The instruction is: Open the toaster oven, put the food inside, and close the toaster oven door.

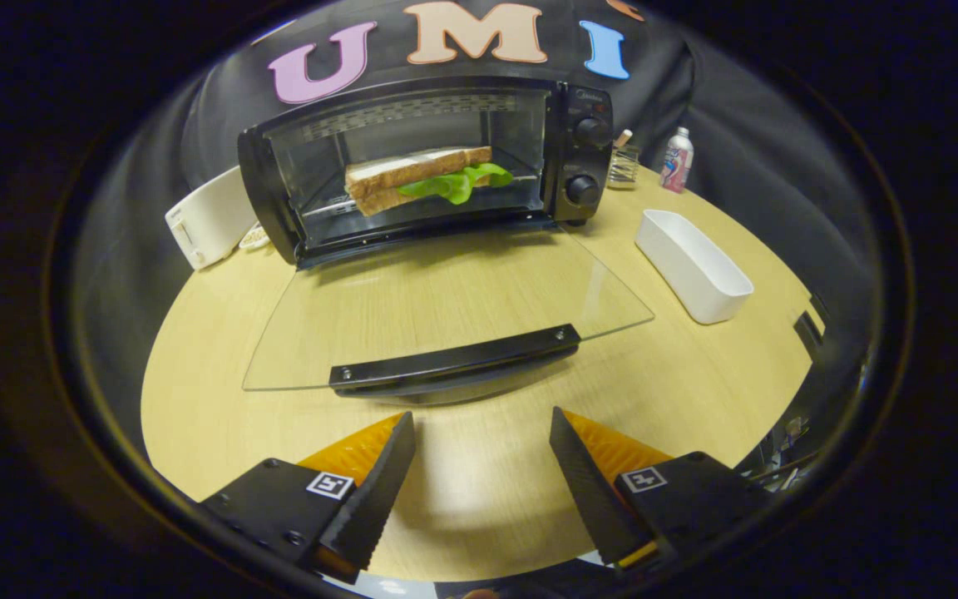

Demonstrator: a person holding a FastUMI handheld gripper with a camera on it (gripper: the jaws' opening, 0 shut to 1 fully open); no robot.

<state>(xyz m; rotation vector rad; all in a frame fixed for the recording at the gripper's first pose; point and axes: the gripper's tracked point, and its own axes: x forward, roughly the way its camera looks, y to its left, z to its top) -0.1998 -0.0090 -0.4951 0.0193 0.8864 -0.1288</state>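
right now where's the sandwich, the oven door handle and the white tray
sandwich (419,177): gripper view, on the side of the top bread slice, inside the toaster oven.
oven door handle (454,359): gripper view, middle of the black bar on the open glass door.
white tray (693,264): gripper view, on its long outer wall.

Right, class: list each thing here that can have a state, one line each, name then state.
toaster oven: open
glass door: folded down flat, handle toward the fingers
sandwich: inside the oven on the rack
white tray: empty, upright
bottle: upright, capped
gripper: open, holding nothing
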